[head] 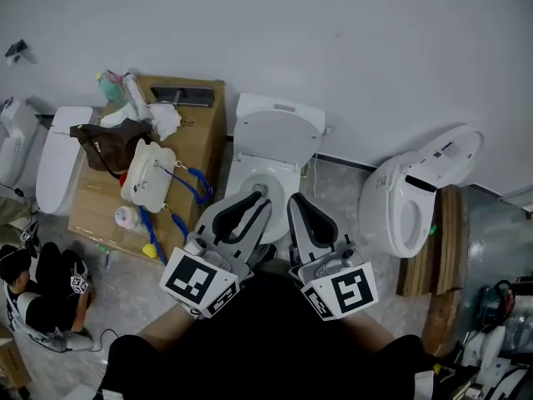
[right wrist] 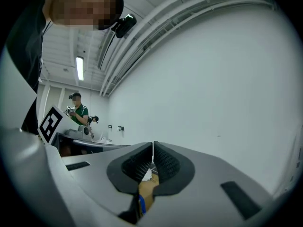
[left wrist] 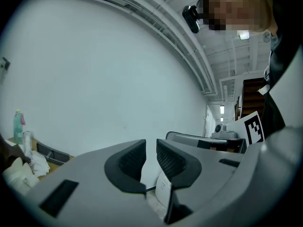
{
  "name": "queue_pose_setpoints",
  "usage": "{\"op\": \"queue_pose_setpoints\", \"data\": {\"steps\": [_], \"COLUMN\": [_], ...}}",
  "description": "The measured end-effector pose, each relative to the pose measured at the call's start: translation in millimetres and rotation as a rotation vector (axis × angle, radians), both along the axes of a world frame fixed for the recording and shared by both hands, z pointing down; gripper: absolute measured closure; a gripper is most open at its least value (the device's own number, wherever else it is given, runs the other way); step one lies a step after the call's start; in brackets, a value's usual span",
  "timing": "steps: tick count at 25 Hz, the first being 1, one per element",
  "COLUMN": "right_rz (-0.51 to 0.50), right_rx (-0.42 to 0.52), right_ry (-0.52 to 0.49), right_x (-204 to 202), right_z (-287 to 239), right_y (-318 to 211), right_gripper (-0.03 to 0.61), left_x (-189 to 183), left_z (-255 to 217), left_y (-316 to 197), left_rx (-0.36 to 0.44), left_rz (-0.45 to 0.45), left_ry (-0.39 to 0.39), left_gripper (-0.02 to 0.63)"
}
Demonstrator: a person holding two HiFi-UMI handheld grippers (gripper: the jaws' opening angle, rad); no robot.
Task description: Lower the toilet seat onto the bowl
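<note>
Head view: toilet (head: 265,161) at the back middle of the floor, against the wall. Toilet seat (head: 279,138) is up, leaning back toward the wall, not on the bowl (head: 250,183). My left gripper (head: 258,198) and right gripper (head: 296,203) are side by side just in front of the bowl, tips pointing at it, not touching the seat. Second toilet (head: 412,198) is at the right, tipped over, next to upright wooden boards (head: 450,232). Wooden board (head: 196,144) is on the floor left of the toilet, with a brown bag (head: 108,144) near its back left corner and a white tray (head: 148,173) at its middle. Another white toilet (head: 57,158) is beyond the board's left edge. A seated person (head: 42,286) is at the bottom left.

Left gripper view: my left gripper (left wrist: 150,146) has its jaws a little apart with nothing between them, only the wall beyond. A green bottle (left wrist: 18,125) is at the far left.

Right gripper view: my right gripper (right wrist: 152,148) has its jaws closed together, pads meeting, holding nothing. A person in green (right wrist: 78,112) stands far off at the left.
</note>
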State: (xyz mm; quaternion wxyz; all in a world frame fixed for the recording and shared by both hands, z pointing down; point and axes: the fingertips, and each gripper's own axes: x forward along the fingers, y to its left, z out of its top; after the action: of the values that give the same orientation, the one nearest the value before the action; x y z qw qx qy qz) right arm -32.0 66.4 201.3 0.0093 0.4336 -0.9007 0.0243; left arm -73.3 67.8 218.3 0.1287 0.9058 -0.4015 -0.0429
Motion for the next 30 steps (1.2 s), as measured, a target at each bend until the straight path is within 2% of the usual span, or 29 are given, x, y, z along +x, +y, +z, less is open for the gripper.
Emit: {"op": "queue_pose_setpoints", "data": {"steps": [8, 30], "right_rz": [0.017, -0.028], "right_rx": [-0.012, -0.085], "right_ry": [0.011, 0.027], "right_x": [4, -3], "right_z": [7, 23], "right_y": [6, 2], "right_gripper": [0.543, 0.543], "left_x": [-10, -7], "left_z": [7, 15], "left_y": [0, -6], "left_rx": [-0.009, -0.032], "left_rz": [-0.042, -0.017], "left_ry": [0.023, 0.020], "left_gripper": [0.540, 0.540]}}
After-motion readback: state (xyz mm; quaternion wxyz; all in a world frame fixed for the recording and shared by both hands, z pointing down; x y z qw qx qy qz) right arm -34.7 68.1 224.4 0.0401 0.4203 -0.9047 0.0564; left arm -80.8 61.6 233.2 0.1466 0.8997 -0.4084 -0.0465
